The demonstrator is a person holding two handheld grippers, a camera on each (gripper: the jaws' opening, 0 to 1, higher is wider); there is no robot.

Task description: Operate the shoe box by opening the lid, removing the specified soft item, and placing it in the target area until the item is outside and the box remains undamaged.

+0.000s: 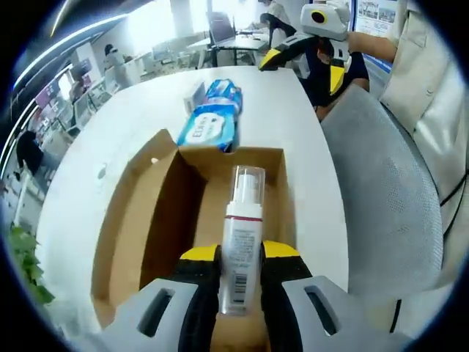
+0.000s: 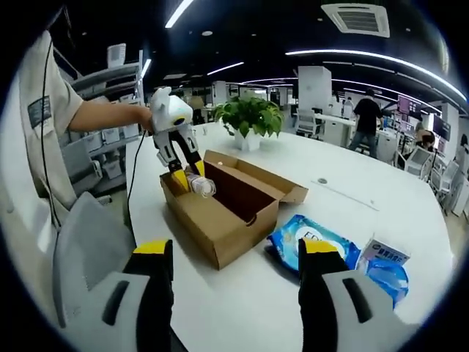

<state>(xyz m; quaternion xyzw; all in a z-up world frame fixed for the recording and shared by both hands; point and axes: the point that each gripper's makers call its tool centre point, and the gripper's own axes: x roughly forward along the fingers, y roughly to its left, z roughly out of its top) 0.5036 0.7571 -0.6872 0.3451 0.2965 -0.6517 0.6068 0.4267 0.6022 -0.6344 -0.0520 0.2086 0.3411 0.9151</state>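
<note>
The left gripper [image 1: 240,275] is clamped on a white pump bottle [image 1: 241,249], its yellow-tipped jaws pressing the bottle's lower body from both sides. The bottle stands upright between them, its clear cap pointing away, over the inside of the open cardboard shoe box [image 1: 157,220]. The box's flaps are folded outward on the white table [image 1: 124,125]. Beyond the far end of the box lies a blue wipes pack [image 1: 211,125], with a small carton just left of it.

In the right gripper view, the left gripper [image 2: 187,181] holds the bottle [image 2: 199,185] at the near left end of the shoe box [image 2: 220,213]. To the right of the box lie the wipes pack [image 2: 311,246] and the small carton [image 2: 385,253]. The right gripper [image 2: 236,253] hovers near, its jaws wide apart and holding nothing. A potted plant [image 2: 250,117] stands at the far side of the table [image 2: 366,198].
</note>
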